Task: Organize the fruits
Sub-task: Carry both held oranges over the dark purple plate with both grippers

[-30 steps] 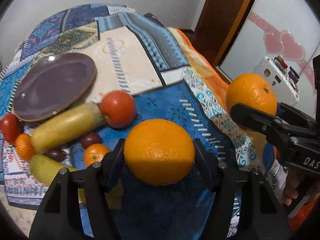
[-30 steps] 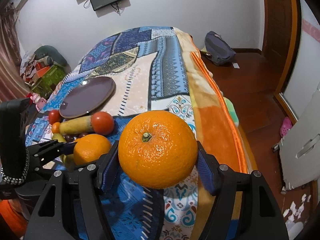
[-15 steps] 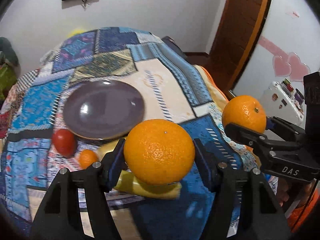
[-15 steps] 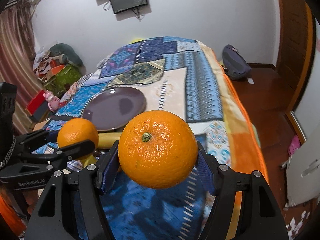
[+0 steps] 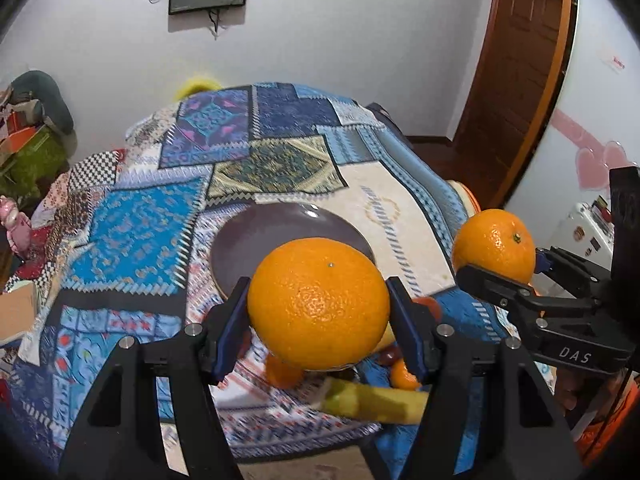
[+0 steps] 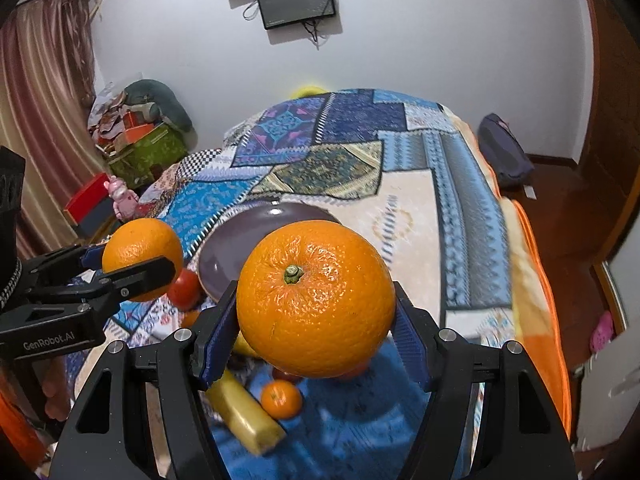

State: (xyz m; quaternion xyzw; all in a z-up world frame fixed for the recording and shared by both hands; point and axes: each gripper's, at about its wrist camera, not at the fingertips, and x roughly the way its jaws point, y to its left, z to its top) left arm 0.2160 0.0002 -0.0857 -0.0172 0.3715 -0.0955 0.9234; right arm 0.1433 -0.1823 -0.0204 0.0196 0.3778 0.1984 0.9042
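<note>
My left gripper (image 5: 318, 312) is shut on a large orange (image 5: 319, 304) and holds it in the air above the near fruits. My right gripper (image 6: 314, 316) is shut on a second large orange (image 6: 316, 298), stem toward the camera. Each shows in the other's view: the right-held orange (image 5: 495, 245) and the left-held orange (image 6: 142, 254). A dark purple plate (image 5: 260, 248) lies empty on the patchwork blanket beyond both oranges; it also shows in the right wrist view (image 6: 236, 244). Below lie a banana (image 6: 244, 416), a small tangerine (image 6: 281, 400) and a tomato (image 6: 185, 288).
The patchwork blanket (image 5: 140, 232) covers a bed. A dark bag (image 6: 504, 152) lies on the wooden floor at the right. Boxes and clutter (image 6: 140, 136) stand at the left wall. A wooden door (image 5: 516, 64) is at the back right.
Both grippers have lifted and tilted up with their oranges. The plate has come from the far left to straight ahead, and the loose fruits have dropped low under the grippers.
</note>
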